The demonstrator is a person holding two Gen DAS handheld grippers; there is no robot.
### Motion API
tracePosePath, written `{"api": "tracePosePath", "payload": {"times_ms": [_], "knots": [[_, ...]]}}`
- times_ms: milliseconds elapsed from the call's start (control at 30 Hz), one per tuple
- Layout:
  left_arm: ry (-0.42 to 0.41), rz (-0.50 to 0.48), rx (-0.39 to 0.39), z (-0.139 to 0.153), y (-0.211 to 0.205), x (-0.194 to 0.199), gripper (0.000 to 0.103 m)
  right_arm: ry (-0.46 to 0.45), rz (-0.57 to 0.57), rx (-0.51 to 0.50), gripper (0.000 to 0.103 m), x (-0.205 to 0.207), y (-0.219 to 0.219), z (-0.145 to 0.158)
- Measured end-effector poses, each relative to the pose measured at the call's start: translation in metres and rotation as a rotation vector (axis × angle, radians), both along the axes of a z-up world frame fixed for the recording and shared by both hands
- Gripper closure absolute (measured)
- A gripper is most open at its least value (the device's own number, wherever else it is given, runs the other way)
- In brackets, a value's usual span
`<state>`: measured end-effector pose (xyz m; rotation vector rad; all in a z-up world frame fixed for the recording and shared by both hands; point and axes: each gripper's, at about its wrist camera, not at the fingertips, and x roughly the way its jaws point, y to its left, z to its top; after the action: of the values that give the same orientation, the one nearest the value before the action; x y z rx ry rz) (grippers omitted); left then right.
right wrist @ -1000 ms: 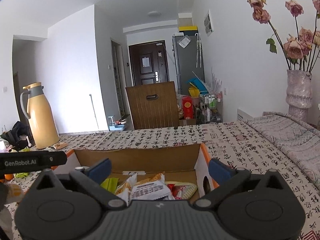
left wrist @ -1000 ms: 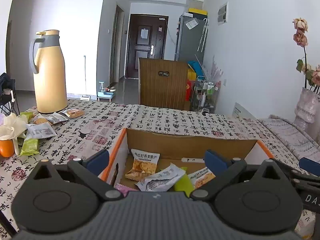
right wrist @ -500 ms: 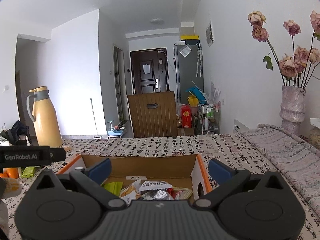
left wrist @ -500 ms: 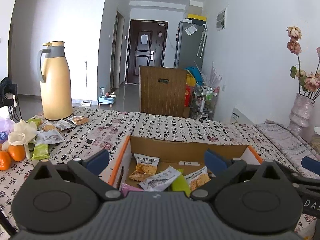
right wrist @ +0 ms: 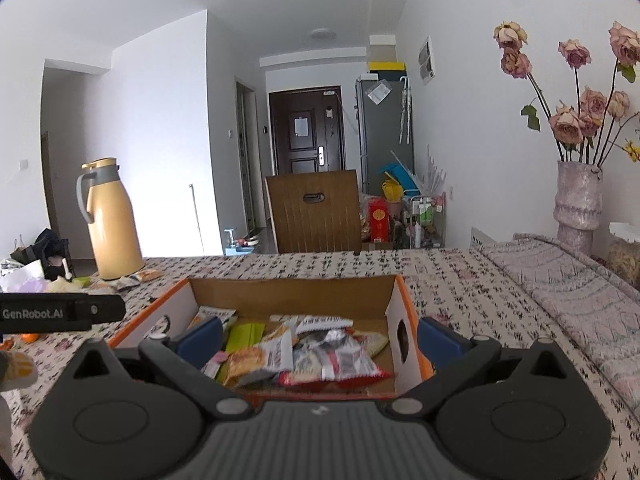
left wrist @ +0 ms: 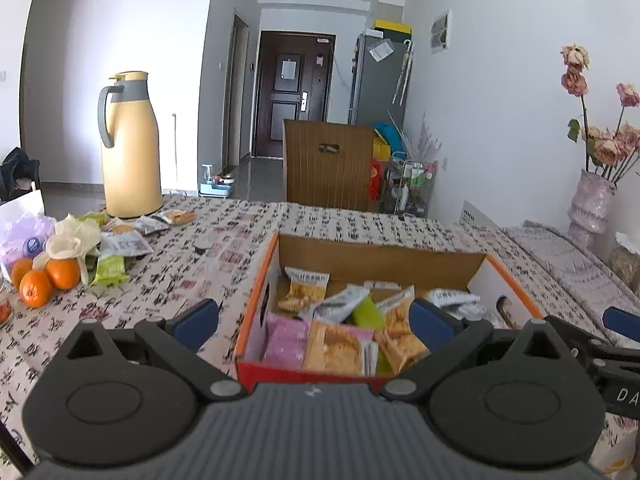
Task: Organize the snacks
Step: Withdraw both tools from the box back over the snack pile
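Observation:
An orange-edged cardboard box (left wrist: 260,280) (right wrist: 404,300) sits on the patterned tablecloth, holding several snack packets (left wrist: 336,340) (right wrist: 320,356). My left gripper (left wrist: 314,316) is open above the box's near left corner, with nothing between its blue fingertips. My right gripper (right wrist: 320,336) is open too, hanging over the near side of the box and holding nothing. More loose snack packets (left wrist: 128,240) lie on the table at the left by the yellow thermos jug (left wrist: 130,148) (right wrist: 112,220).
Oranges (left wrist: 48,280) and a purple bag (left wrist: 20,236) lie at the table's left edge. A vase of dried roses (right wrist: 576,200) (left wrist: 592,204) stands at the right on a grey cloth. A wooden chair back (right wrist: 316,210) rises behind the table.
Both grippers have drawn back and risen from the box, so more of its inside and near wall shows. Both stayed open and empty.

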<state>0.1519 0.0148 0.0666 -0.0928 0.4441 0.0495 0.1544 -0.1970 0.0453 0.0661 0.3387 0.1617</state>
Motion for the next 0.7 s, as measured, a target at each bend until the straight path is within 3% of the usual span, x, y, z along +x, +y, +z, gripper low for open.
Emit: {"api": "tracePosePath", "payload": {"times_ms": [700], "knots": [[0.084,-0.034,0.021,-0.046,0.021,-0.045,0.000,0.136,0.017,-0.007,0.000,-0.041,-0.009,-0.045]]}}
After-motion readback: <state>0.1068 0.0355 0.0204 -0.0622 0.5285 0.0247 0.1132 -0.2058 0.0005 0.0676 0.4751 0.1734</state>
